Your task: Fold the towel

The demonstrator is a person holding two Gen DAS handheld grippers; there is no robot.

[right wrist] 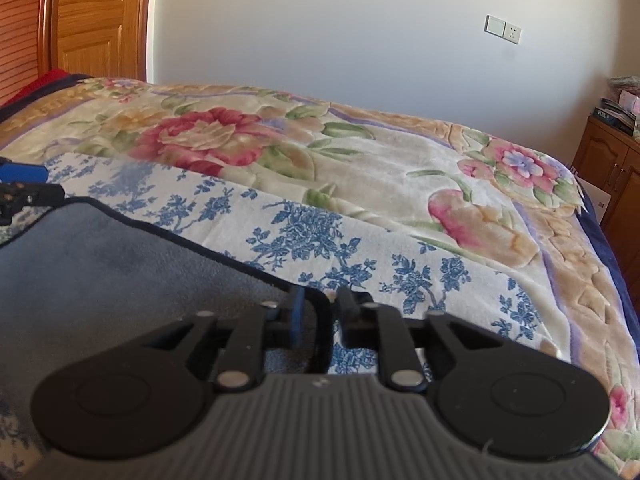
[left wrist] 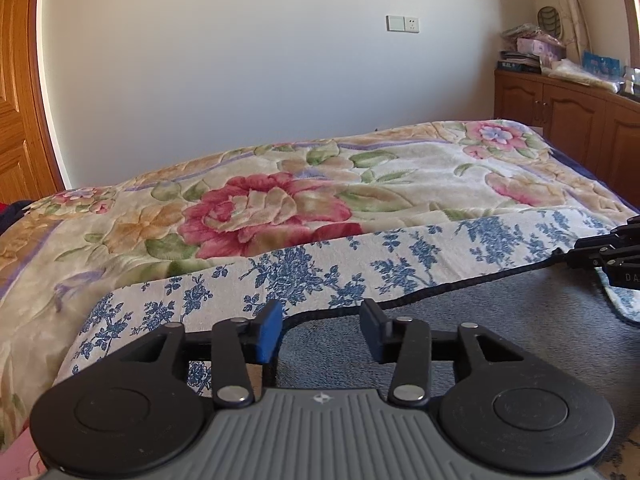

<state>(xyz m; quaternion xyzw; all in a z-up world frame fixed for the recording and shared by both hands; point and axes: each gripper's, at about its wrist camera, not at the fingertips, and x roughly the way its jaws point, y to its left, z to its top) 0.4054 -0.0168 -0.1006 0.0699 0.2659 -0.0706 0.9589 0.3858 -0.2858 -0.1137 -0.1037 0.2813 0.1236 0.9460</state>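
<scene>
The towel lies on the bed, white with blue flowers (left wrist: 360, 256) on one face and grey (left wrist: 500, 320) with a dark hem on the other. Its near part is folded over, grey face up. My left gripper (left wrist: 322, 330) is open, with the hem of the grey flap's left corner between its fingers. My right gripper (right wrist: 322, 316) is shut on the hem at the flap's right corner (right wrist: 320, 312). The right gripper also shows at the right edge of the left wrist view (left wrist: 576, 258), pinching that corner. The towel's flowered face shows in the right wrist view (right wrist: 312, 236) too.
The bed carries a cream blanket with large pink flowers (left wrist: 272, 208). A white wall (left wrist: 240, 60) stands behind it. A wooden cabinet (left wrist: 560, 108) with clutter on top stands at the right, a wooden door (right wrist: 96, 16) at the left.
</scene>
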